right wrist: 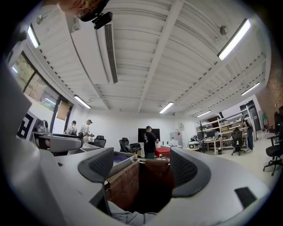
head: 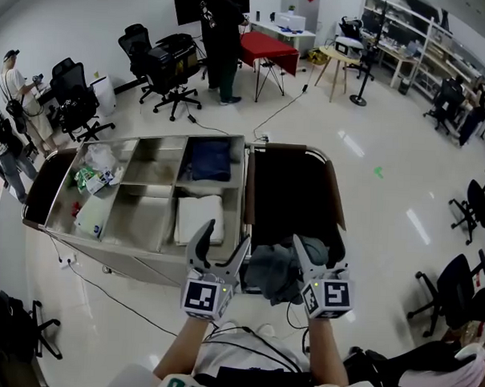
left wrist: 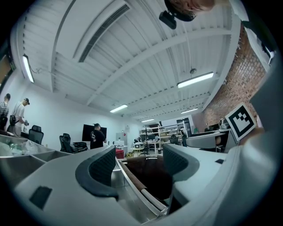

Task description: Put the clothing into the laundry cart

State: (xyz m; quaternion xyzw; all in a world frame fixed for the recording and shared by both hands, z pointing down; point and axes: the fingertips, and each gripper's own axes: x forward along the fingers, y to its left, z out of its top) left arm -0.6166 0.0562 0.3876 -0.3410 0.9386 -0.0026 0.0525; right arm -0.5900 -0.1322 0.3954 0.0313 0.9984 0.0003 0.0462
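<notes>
The laundry cart (head: 335, 202) is a tall dark bag with a brown rim, right of a steel trolley. A crumpled grey garment (head: 273, 270) lies at the cart's near end, draped over the rim. My right gripper (head: 316, 253) is over the right part of the garment. In the right gripper view it (right wrist: 141, 165) is open, and the grey cloth (right wrist: 128, 217) shows just below the jaws, with no pad pressing on it. My left gripper (head: 227, 234) is open and empty beside the garment's left side. The left gripper view looks past that gripper (left wrist: 139, 165) along the cart's rim (left wrist: 135, 182).
The steel trolley (head: 143, 260) has several compartments holding a folded blue cloth (head: 208, 159), a folded white cloth (head: 200, 217) and packets (head: 95, 174). Office chairs (head: 172, 65), a red table (head: 269, 49) and several people stand farther back. A cable (head: 125, 304) runs over the floor.
</notes>
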